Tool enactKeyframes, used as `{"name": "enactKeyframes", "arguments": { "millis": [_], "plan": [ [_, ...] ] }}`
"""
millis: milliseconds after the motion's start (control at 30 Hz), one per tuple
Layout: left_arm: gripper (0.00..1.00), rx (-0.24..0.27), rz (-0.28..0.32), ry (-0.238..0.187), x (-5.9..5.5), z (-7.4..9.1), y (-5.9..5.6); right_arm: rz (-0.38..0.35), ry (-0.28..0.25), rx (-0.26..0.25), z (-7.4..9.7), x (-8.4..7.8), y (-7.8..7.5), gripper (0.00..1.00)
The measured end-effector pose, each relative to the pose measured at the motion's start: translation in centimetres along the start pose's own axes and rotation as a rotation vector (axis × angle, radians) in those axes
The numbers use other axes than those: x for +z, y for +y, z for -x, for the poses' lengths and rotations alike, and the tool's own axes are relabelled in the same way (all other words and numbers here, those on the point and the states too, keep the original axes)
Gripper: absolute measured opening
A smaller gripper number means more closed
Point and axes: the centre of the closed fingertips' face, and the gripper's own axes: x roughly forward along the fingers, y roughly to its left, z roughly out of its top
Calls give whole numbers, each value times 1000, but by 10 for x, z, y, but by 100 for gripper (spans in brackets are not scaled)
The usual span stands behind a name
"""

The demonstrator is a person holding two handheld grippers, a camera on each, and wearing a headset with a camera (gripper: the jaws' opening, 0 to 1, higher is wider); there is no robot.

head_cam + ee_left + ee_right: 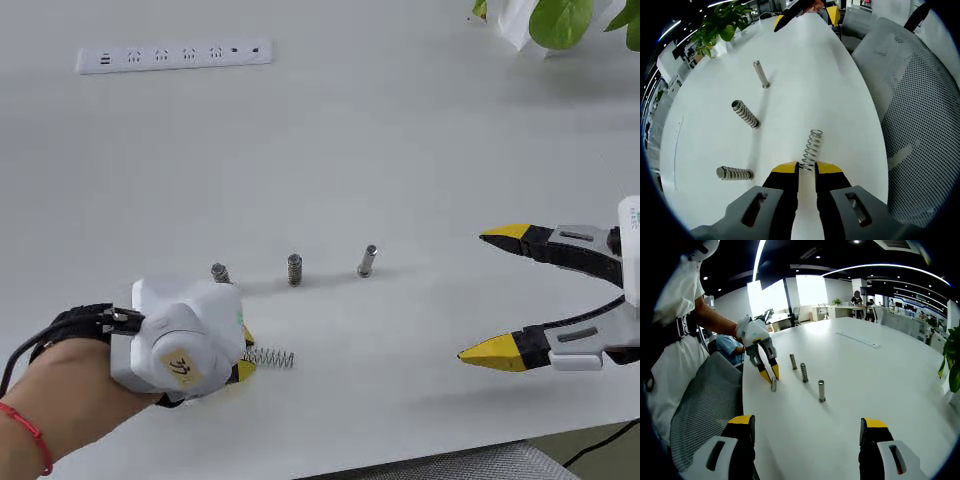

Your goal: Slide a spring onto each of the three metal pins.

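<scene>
Head view, left to right. The left tool (245,353) sits at 7 o'clock on the white desk (420,150), carried by a hand (60,410) with a red band at the wrist. Its yellow-tipped jaws are clenched on the near end of the loose spring (270,356). The spring lies flat on the desk and runs out toward 3 o'clock. In the left gripper view the loose spring (811,149) has its near end pinched between the jaws, and the rest lies on the desk toward 12 o'clock.

Three pins stand in a row just beyond the left tool.
- The left pin (220,272) carries a spring.
- The middle pin (294,268) carries a spring.
- The right pin (367,261) is bare.

The right tool (497,292) is at 3 o'clock, well apart from the right pin. It is released, with the jaws spread wide, nothing between them and the tips pointing toward 9 o'clock. In the right gripper view the right tool (807,422) shows its jaws far apart at 6 o'clock. The bare right pin (821,391) is nearest ahead, and the two sprung pins stand beyond it. The left tool (767,374) is at 10 o'clock with the loose spring (773,384) at its tips.

On the far side of the desk, a power strip (173,56) lies at 11 o'clock and a plant (560,20) stands at 1 o'clock
</scene>
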Motion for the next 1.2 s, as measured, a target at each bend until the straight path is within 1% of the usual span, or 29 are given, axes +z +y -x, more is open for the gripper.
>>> {"name": "enactKeyframes", "arguments": {
  "millis": [67, 200, 333, 400, 500, 600, 733, 833, 1200],
  "plan": [
    [8, -1, -15, 4, 0, 0, 0, 0, 0, 0, 0, 0, 0, 86],
    [8, -1, -26, 14, -1, 1, -1, -1, 2, 0, 1, -1, 0, 86],
    [8, 1, -7, 25, -1, 1, -1, -1, 2, -4, 1, -1, 0, 86],
    [8, -6, 29, 23, -1, 0, -1, -3, 2, -8, 1, 0, -1, 85],
    [8, -6, 47, 22, -1, 0, 0, -5, 2, -6, 0, -1, 0, 85],
    [8, -10, 81, 15, 1, 0, -1, -5, 5, -4, 0, -1, 1, 85],
    [7, -11, 87, 7, 2, -1, -2, -8, 5, -2, -1, -1, 3, 85],
    [7, -11, 102, -13, 5, 0, -2, -6, 11, 2, -2, -2, 4, 85],
    [7, -10, 144, -61, 7, 3, -7, 1, 16, 11, -5, 4, 8, 84]
  ]
}}
